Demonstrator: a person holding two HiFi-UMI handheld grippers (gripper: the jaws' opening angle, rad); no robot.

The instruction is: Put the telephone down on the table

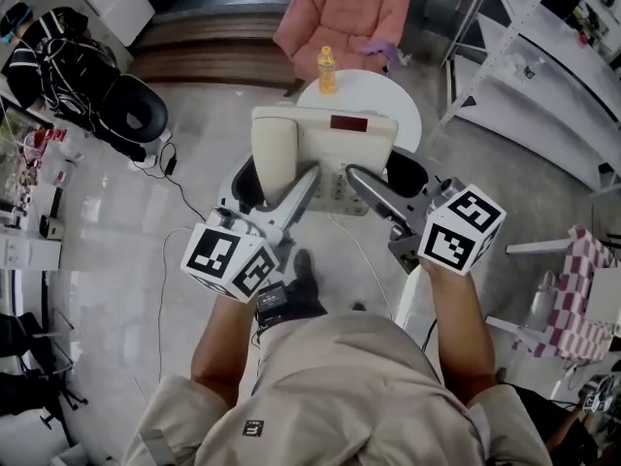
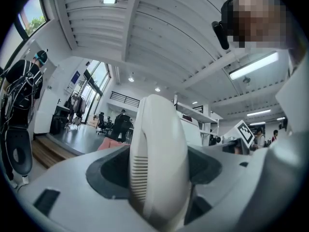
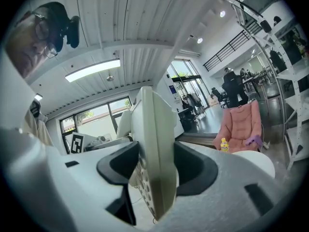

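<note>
A beige desk telephone (image 1: 325,149) with its handset on the left side hangs in the air, held from both sides. My left gripper (image 1: 277,184) is shut on the handset end; the left gripper view shows the handset (image 2: 159,144) wedged between the dark jaw pads. My right gripper (image 1: 386,178) is shut on the phone's right edge, and the right gripper view shows the keypad body (image 3: 154,149) edge-on between the jaws. The round white table (image 1: 398,105) lies just beyond and below the phone, partly hidden by it.
An orange drink bottle (image 1: 328,70) stands on the table's far left part. A pink armchair (image 1: 344,13) sits behind the table. White metal shelving (image 1: 543,66) runs along the right. A black chair (image 1: 131,115) and cables are on the floor at left.
</note>
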